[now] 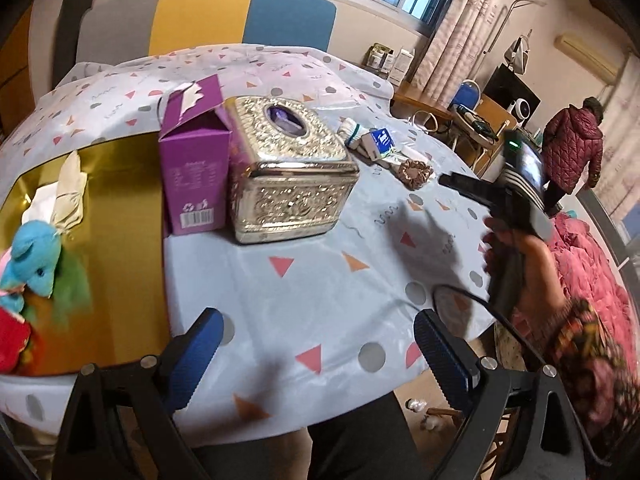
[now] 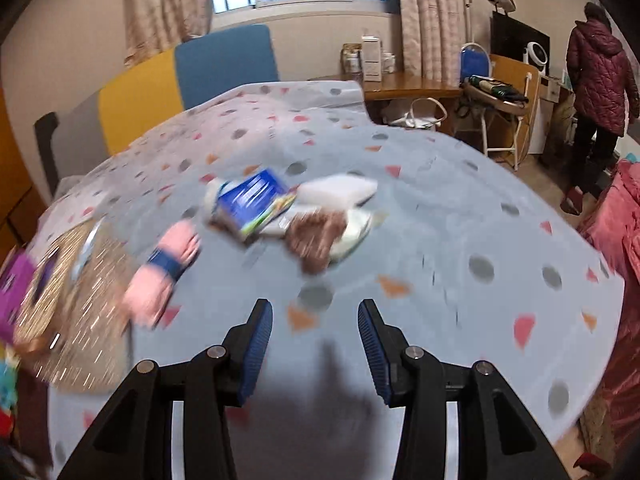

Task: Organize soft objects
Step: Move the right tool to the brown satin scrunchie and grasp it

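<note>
- Pale blue cloth (image 1: 320, 280) dotted with pink and orange triangles and grey spots covers the bench, with a barred window and curtains behind it.
- Landmark: an embossed silver tissue box (image 1: 290, 168) stands near the middle of the bench; its long axis runs from the near edge toward the window.
- Touching the tissue box on its left in the left wrist view is an upright purple carton (image 1: 196, 160) with its flap torn open.
- Left of the carton lies a gold tray (image 1: 120, 240) holding a blue plush toy (image 1: 34, 260), a green furry piece and a white cloth (image 1: 70, 192).
- Right of the tissue box, and apart from it, sits a small heap of soft things: white socks (image 1: 358, 140), a blue-labelled packet (image 1: 383, 139) and a brown scrunchie (image 1: 414, 170).
- In the blurred right wrist view a pink rolled item with a blue band (image 2: 164, 268) lies just beside the tissue box, its long axis slanting from lower left to upper right, toward the heap.
- Left gripper (image 1: 320, 356): fingers spread wide, nothing between them, over bare cloth near the bench's edge.
- Right gripper (image 2: 316, 350): fingers parted and empty, aimed at the heap beyond.
- A hand (image 1: 528, 264) holds that gripper's body to the right of the tissue box.
- A person in a quilted maroon coat (image 2: 600, 68) stands far back.
</note>
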`<state>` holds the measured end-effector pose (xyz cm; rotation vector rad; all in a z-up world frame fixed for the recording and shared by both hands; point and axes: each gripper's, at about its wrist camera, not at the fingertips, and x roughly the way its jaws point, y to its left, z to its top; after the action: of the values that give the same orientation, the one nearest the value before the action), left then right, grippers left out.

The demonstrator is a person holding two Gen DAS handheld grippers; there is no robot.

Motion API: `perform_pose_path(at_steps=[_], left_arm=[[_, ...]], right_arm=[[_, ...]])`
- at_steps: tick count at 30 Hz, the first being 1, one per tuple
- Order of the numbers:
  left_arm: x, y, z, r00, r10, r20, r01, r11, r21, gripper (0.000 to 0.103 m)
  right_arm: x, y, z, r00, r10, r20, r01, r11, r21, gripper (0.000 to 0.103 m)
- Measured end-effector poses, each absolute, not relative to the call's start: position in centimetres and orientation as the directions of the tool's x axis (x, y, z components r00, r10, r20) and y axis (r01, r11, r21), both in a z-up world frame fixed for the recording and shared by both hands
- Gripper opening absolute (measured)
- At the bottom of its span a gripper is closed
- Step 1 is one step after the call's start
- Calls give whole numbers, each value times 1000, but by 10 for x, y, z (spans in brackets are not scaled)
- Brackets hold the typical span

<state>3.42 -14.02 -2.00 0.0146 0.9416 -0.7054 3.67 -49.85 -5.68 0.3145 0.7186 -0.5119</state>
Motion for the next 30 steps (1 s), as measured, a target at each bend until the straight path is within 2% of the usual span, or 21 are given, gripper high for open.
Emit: perform_pose_path(at_steps=[3,7,14,17,18,20,22,30], left_arm=[[37,-145,-19,384,-550,-742,567,774,-280,97],[41,-149,-24,380,-539,-751,563,779,-275,97],[47,-154,-35,358,-527,-771,545,788,-285,97],[48,-158,-34,353,-530,-771,544,787,-292,97],[48,-160,-34,352,-530,-772,543,787,-292,97],[48,-162,-33,348,-532,-772,544,785,-296,97],[47,-164,-31,348,-537,-769,547,782,-298,97],[47,-182,-21,344,-547,-763,570,767,-293,97]], right_arm=[[71,-514,-59,610,-386,-692,563,826,35,45],[110,-534,-73,577,-386,-720,561,828,6,46],[129,-541,-93,577,-403,-711,553,833,-23,45],[129,-534,-94,584,-423,-693,542,839,-56,37],[128,-533,-94,588,-426,-687,540,840,-59,30],[124,-532,-93,599,-415,-685,541,840,-36,25],[119,-532,-92,608,-405,-682,549,836,-7,14],[90,-523,-90,646,-350,-679,511,859,44,12]])
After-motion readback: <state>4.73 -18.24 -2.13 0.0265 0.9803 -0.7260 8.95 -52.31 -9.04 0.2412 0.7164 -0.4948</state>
